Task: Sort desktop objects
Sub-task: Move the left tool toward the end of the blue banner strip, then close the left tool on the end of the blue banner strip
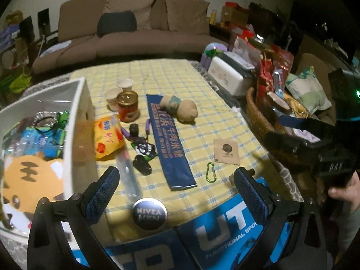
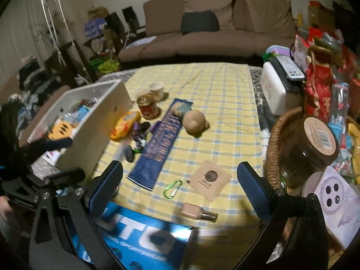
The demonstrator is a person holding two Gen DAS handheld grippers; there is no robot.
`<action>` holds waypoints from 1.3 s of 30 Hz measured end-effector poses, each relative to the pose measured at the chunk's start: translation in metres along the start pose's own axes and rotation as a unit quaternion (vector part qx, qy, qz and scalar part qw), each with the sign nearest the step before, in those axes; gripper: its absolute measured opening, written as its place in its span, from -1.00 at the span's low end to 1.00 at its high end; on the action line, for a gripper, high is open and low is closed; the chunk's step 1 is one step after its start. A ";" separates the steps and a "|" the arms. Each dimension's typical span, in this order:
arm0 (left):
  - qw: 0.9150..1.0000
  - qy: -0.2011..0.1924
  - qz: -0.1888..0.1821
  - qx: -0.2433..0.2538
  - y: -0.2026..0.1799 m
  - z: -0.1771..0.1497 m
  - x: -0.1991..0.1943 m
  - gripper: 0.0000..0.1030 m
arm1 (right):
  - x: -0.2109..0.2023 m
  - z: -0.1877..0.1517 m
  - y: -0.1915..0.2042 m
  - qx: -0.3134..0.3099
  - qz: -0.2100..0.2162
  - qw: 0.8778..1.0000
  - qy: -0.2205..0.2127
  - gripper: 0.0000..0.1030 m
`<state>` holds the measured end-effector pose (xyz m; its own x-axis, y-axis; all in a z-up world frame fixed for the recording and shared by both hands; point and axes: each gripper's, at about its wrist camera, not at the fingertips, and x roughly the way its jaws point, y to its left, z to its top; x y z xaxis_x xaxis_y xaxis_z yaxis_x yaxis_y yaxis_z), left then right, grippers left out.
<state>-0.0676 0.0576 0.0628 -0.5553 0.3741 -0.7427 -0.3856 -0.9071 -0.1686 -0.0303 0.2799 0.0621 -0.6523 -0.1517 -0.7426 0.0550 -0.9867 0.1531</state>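
Left wrist alone shows Nivea tin, right wrist alone foundation bottle, both jaws spread, empty.

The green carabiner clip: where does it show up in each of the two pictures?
Left wrist view: the green carabiner lies on the checked cloth, lower right of centre, just right of the long blue packet.
Right wrist view: the carabiner sits low in the middle, between the blue packet's near end and the tan sachet.
Shared landmark: the blue packet, with the plush bear at its far end.
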 end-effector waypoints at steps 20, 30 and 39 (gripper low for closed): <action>0.974 0.191 -0.073 -0.100 0.012 -0.001 0.131 0.69 | 0.012 -0.015 -0.020 0.034 -0.030 0.999 0.019 0.40; 0.971 0.200 -0.071 -0.109 0.016 -0.004 0.140 -0.79 | 0.017 -0.016 -0.020 0.039 -0.017 0.999 0.027 0.40; 0.954 0.173 -0.183 -0.165 0.014 0.003 0.126 -0.88 | 0.030 -0.009 -0.016 0.064 0.030 0.997 0.042 0.42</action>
<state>-0.1449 0.0927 -0.0313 -0.1305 0.6436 -0.7542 -0.2219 -0.7603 -0.6104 -0.0444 0.2906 0.0312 -0.5855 -0.2205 -0.7801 -0.0076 -0.9608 0.2773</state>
